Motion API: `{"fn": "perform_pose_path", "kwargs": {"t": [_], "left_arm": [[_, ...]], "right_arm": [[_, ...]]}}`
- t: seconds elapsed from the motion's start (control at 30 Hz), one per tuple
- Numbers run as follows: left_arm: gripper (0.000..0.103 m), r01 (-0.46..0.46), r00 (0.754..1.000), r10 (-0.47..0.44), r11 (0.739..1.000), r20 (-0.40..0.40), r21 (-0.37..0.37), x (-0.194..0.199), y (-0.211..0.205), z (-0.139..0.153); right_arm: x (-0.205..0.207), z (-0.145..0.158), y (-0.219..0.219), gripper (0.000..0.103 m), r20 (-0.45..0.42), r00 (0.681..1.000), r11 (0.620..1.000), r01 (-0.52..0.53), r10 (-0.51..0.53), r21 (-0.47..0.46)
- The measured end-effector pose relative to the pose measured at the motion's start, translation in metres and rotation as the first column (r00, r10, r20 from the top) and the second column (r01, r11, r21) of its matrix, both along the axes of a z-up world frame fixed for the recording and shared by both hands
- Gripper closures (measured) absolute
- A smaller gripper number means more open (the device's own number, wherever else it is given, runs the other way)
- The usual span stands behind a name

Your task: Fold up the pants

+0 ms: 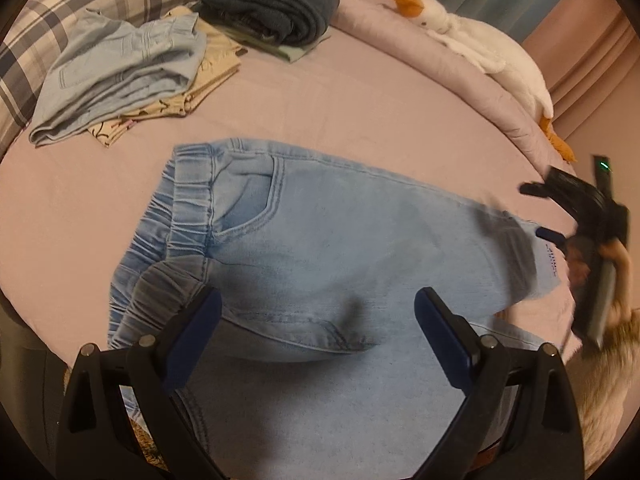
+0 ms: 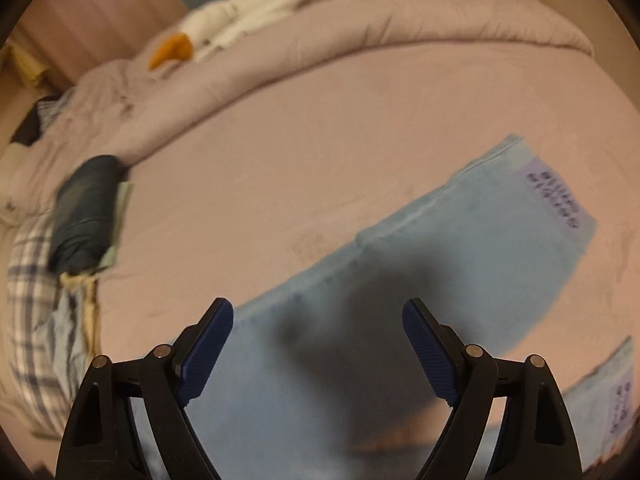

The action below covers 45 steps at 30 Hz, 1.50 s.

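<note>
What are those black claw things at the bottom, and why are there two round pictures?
Those claws are grabbers a person holds, one in each hand. Each carries a tiny camera looking along its fingers, so you get two round pictures. The left gripper and the right gripper are both open and hold nothing. Below them, light blue jeans lie spread on a pink bed, waiting to be folded. At the back sit folded clothes, a dark folded garment and a white toy goose. The left picture also shows the other grabber at its right edge.
</note>
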<state>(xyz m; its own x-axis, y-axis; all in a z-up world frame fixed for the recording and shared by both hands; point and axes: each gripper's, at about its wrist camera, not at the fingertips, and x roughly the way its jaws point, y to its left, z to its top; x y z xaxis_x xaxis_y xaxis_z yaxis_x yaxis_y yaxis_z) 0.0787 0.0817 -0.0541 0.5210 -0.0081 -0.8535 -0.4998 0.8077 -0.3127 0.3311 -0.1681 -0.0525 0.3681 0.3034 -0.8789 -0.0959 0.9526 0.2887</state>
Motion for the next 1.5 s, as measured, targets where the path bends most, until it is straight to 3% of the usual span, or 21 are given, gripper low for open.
{"fn": "perform_pose_path", "kwargs": {"t": [0.17, 0.43, 0.5, 0.6, 0.7, 0.77, 0.8, 1.0, 1.07, 1.13, 1.23, 1.3, 1.4, 1.5], "left_arm": [[0.005, 0.014, 1.0, -0.015, 1.0, -0.016, -0.022, -0.001, -0.001, -0.007], [0.005, 0.012, 1.0, -0.012, 1.0, -0.022, -0.012, 0.002, -0.002, -0.009], [0.005, 0.012, 1.0, -0.013, 1.0, -0.027, -0.013, 0.003, -0.002, -0.01], [0.005, 0.007, 1.0, -0.007, 1.0, -0.021, -0.013, 0.002, -0.003, -0.011], [0.005, 0.003, 0.999, -0.004, 1.0, -0.039, -0.02, 0.001, -0.004, -0.019], [0.005, 0.01, 1.0, -0.011, 0.999, -0.028, -0.042, -0.002, -0.005, -0.02], [0.005, 0.011, 1.0, -0.012, 0.999, -0.018, -0.051, -0.003, -0.005, -0.019], [0.005, -0.002, 0.998, 0.01, 0.992, 0.061, -0.124, -0.005, -0.006, -0.002], [0.005, 0.005, 0.995, 0.011, 0.987, 0.097, -0.158, -0.003, -0.007, 0.005], [0.006, 0.005, 0.993, 0.018, 0.983, 0.119, -0.186, 0.003, -0.008, 0.009], [0.006, 0.008, 0.991, 0.024, 0.972, 0.134, -0.234, 0.02, -0.01, 0.011], [0.008, 0.022, 0.992, 0.012, 0.965, 0.127, -0.261, 0.036, -0.015, 0.008], [0.018, 0.039, 0.995, -0.013, 0.962, 0.099, -0.27, 0.063, -0.022, -0.002], [0.031, 0.022, 1.0, -0.017, 0.964, 0.022, -0.265, 0.094, -0.027, -0.02]], "right_arm": [[0.033, -0.032, 0.005, 0.016, -0.082, 0.991, 0.993, 0.102, -0.106, -0.05], [0.039, -0.058, -0.017, 0.019, -0.094, 0.974, 0.971, 0.194, -0.208, -0.141], [0.036, -0.058, -0.015, 0.023, -0.059, 0.978, 0.964, 0.183, -0.198, -0.192], [0.032, -0.059, -0.016, 0.04, -0.012, 0.979, 0.95, 0.196, -0.205, -0.242], [0.026, -0.055, -0.033, 0.072, 0.009, 0.966, 0.942, 0.252, -0.257, -0.222], [0.016, -0.053, -0.046, 0.091, 0.006, 0.972, 0.957, 0.234, -0.236, -0.172], [0.01, -0.048, -0.052, 0.096, -0.002, 0.974, 0.966, 0.224, -0.226, -0.131], [-0.082, 0.024, -0.107, 0.097, 0.154, 0.969, 0.974, 0.168, -0.192, 0.155], [-0.131, 0.049, -0.132, 0.097, 0.221, 0.96, 0.962, 0.118, -0.175, 0.247], [-0.174, 0.058, -0.151, 0.097, 0.275, 0.946, 0.954, 0.093, -0.174, 0.283], [-0.213, 0.049, -0.158, 0.097, 0.288, 0.941, 0.961, 0.099, -0.175, 0.259], [-0.239, 0.027, -0.168, 0.097, 0.247, 0.955, 0.964, 0.1, -0.161, 0.245], [-0.244, -0.005, -0.167, 0.097, 0.158, 0.976, 0.972, 0.113, -0.147, 0.204], [-0.24, -0.025, -0.172, 0.1, 0.076, 0.985, 0.969, 0.14, -0.158, 0.204]]}}
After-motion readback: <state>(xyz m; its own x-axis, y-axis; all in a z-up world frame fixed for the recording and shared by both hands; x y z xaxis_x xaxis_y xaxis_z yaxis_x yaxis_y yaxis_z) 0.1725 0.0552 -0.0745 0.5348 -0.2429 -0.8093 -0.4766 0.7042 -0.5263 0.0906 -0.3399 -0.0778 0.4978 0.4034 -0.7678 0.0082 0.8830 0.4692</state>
